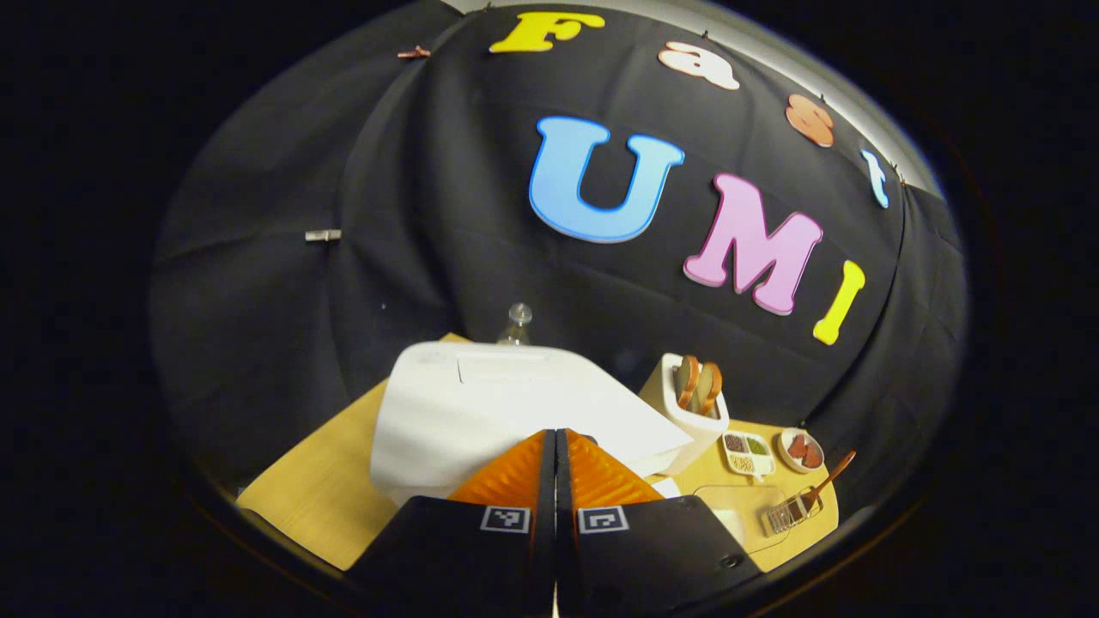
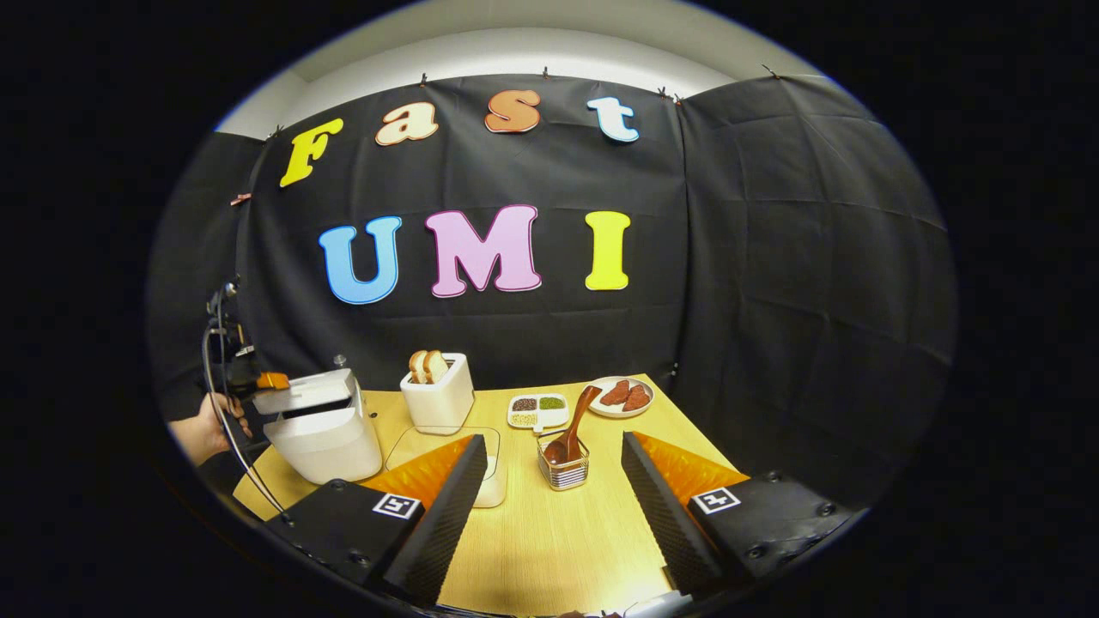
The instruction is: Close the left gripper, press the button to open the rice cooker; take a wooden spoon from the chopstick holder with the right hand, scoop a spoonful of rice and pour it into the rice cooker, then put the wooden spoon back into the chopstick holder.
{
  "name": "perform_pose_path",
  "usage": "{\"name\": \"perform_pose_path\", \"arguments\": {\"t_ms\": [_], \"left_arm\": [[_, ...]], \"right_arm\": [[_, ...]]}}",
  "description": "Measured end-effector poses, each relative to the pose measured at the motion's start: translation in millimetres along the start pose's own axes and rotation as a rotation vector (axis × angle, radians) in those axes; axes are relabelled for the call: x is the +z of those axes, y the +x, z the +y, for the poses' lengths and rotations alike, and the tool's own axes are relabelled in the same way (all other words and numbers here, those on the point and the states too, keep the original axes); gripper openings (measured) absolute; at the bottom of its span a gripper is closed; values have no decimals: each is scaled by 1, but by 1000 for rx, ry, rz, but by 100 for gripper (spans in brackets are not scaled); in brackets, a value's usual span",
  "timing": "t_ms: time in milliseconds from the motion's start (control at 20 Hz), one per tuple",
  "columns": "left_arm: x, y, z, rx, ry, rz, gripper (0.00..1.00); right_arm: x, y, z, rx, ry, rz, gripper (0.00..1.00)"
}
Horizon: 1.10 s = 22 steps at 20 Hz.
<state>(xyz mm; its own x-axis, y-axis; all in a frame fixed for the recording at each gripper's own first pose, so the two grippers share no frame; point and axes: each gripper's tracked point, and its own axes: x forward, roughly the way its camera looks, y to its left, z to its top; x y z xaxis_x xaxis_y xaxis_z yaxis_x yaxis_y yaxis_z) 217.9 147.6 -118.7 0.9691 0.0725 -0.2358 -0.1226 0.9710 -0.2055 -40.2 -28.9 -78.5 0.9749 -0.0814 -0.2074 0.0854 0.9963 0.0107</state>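
Rice cooker (image 2: 324, 425) sitting left of toaster (image 2: 439, 389), lid lifting; my left gripper (image 1: 555, 446) pressing together above lid; my right gripper (image 2: 549, 481) hanging apart, facing wooden spoon (image 2: 573, 427) in chopstick holder (image 2: 563, 468).

White rice cooker (image 2: 324, 425) lid ajar; wooden spoon (image 2: 573, 429) upright in chopstick holder (image 2: 564, 470).

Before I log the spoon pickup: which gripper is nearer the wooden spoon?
Right. The right gripper faces the wooden spoon in its holder, jaws open; the left gripper is across the table at the rice cooker.
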Motion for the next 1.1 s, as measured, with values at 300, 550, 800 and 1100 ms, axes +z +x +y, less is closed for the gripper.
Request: {"name": "perform_pose_path", "arguments": {"t_ms": [300,550,800,1100], "left_arm": [[22,-72,6,-9,0,-94,7],[-6,-124,4,28,18,-55,7],[-22,-156,-28,22,91,-25,32],[-48,-177,-71,29,116,-2,96]], "right_arm": [[6,5,10,9,-32,-19,98],[-3,48,13,49,-15,21,99],[-15,106,-3,67,1,61,99],[-42,169,-25,91,65,143,99]]}}
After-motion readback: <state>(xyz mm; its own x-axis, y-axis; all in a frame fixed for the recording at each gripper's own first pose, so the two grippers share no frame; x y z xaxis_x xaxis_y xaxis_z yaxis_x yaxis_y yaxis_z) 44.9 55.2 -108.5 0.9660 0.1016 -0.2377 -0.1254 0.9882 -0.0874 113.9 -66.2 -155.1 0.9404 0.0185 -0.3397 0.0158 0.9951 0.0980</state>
